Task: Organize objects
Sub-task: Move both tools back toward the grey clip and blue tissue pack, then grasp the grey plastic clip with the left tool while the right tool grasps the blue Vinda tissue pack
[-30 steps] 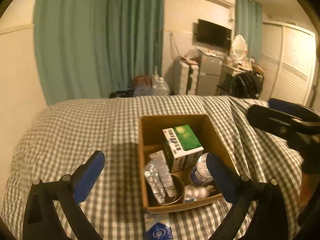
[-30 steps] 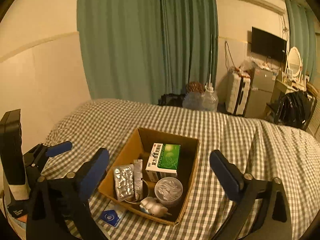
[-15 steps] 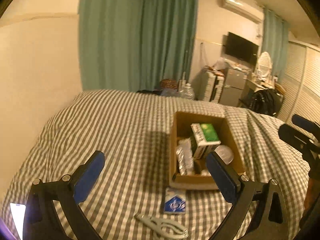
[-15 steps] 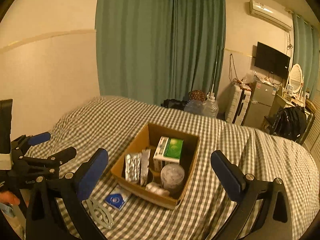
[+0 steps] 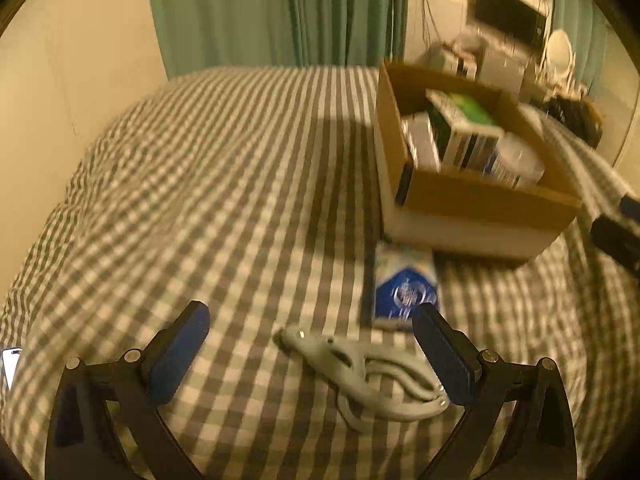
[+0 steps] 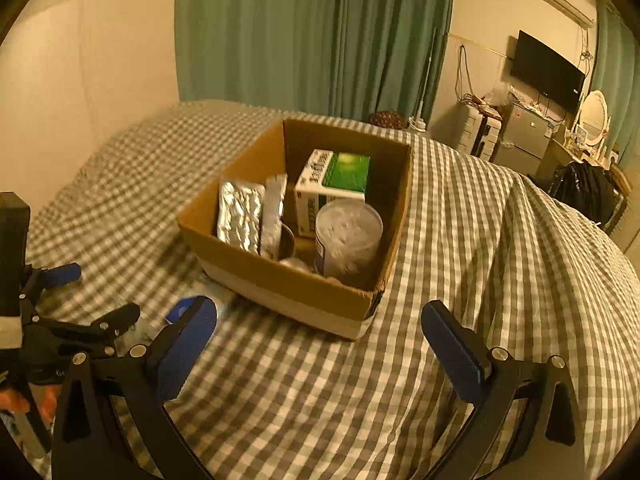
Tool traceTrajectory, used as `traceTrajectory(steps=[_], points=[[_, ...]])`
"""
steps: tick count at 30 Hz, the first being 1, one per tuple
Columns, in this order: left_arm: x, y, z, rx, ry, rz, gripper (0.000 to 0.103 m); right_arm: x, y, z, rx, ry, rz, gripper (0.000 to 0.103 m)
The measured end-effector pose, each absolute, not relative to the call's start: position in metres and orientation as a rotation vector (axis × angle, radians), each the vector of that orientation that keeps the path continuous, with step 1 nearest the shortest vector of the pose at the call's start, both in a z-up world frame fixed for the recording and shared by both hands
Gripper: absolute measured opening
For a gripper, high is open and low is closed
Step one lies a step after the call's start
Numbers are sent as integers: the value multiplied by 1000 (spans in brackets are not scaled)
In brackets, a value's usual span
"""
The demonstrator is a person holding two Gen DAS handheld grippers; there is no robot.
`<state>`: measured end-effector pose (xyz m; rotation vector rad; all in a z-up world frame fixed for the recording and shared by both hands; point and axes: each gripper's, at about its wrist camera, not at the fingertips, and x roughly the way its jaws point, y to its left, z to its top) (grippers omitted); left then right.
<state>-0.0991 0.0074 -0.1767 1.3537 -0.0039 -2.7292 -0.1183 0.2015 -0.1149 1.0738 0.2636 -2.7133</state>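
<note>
We see a bed covered by a grey-and-white checked sheet (image 6: 460,240), on which an open cardboard box (image 6: 280,280) stands. In the right wrist view the box holds a silver blister pack (image 6: 240,216) leaning against its left wall, a narrow foil sachet (image 6: 274,216) just beside it, a green-and-white carton (image 6: 332,184) toward the back, and a clear round tub (image 6: 348,236) at the front right. Our right gripper (image 6: 318,336) hangs in front of the box with its blue-padded jaws spread wide and nothing between them. In the left wrist view, which is blurred by motion, our left gripper (image 5: 310,344) likewise stands wide apart and empty, low over the sheet. Between its fingers lies a pale grey clip-like tool (image 5: 360,372), flat on the sheet; what kind of tool it is we cannot tell. Just beyond it, a white-and-blue packet (image 5: 404,288) lies flat near the front wall of the box (image 5: 472,216). Green curtains (image 6: 312,36) close off the wall behind the bed, and a dark screen (image 6: 546,70) hangs on the wall at the far right.
</note>
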Motion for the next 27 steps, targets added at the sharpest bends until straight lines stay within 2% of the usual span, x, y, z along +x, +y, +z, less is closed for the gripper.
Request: traceTrajectory(steps=[7, 13, 15, 16, 22, 27], points=[[-96, 31, -217, 1615, 52, -2705, 103, -120, 196, -123, 1093, 317, -2709, 103], [-97, 56, -244, 1650, -122, -2717, 103, -121, 195, -128, 1107, 342, -2709, 103], [-95, 54, -242, 1651, -75, -2760, 93, -121, 194, -128, 1107, 346, -2708, 103], [-93, 53, -240, 1646, -64, -2775, 83, -120, 194, -128, 1105, 346, -2707, 103], [-79, 50, -227, 1621, -36, -2822, 83, -119, 195, -128, 1100, 341, -2707, 103], [-61, 33, -195, 1510, 36, -2865, 83, -119, 194, -128, 1097, 327, -2695, 103]])
